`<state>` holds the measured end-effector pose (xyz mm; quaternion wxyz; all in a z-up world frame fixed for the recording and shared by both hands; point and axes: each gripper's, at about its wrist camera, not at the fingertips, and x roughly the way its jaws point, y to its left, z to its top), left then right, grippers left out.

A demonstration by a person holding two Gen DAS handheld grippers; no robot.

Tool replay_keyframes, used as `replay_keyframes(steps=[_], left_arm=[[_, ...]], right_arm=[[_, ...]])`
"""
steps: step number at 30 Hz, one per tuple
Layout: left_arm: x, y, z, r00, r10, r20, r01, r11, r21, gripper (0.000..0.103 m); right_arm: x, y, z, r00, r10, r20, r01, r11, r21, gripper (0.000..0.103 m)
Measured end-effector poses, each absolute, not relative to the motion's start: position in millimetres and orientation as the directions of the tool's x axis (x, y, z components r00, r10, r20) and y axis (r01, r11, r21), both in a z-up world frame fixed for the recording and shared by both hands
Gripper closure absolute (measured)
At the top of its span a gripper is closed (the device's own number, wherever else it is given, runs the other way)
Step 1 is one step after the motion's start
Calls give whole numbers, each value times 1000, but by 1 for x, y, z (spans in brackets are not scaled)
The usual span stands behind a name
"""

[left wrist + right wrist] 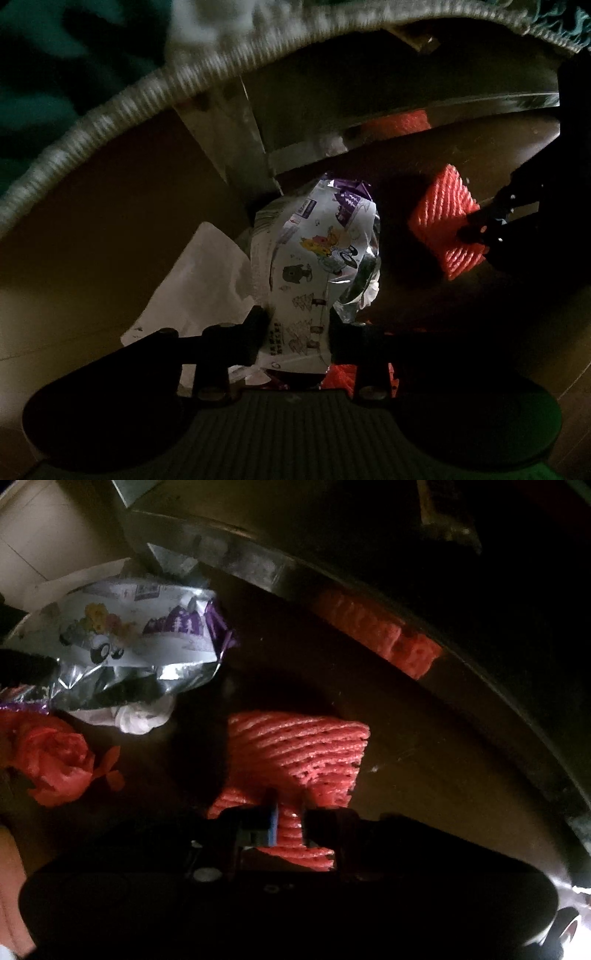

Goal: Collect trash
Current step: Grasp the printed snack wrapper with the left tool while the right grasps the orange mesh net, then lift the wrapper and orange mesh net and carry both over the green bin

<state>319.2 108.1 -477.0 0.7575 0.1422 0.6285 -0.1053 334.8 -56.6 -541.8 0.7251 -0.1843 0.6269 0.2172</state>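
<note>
bare dark floor open beside the red foam net, metal frame blocking behind, snack bag and red plastic bag crowding one side

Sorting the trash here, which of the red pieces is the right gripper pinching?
The ribbed red foam net, clamped in the right gripper. The crumpled red plastic bag lies untouched, apart to its left.
</note>
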Motion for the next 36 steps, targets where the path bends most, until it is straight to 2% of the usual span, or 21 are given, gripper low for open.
replay_keyframes(steps=[7,12,16,21,28,36], left_arm=[[314,115,-440,192,-28,-981,353,935,43,72],[305,115,-398,185,-87,-979,409,912,-4,72],[297,106,-352,198,-144,-970,471,881,-35,72],[284,87,-287,251,-171,-953,551,834,-5,72],[261,53,-195,353,-222,-909,536,844,3,72],[217,-3,-96,497,-272,-824,521,853,33,72]], right_arm=[[316,-81,-504,131,105,-986,-508,861,24,95],[295,-95,-454,148,129,-981,-471,881,45,95],[281,-109,-394,192,172,-966,-465,883,64,95],[265,-115,-319,261,206,-943,-434,897,76,95],[224,-161,-207,394,236,-888,-372,925,80,95],[161,-215,-95,594,232,-770,-308,950,49,95]])
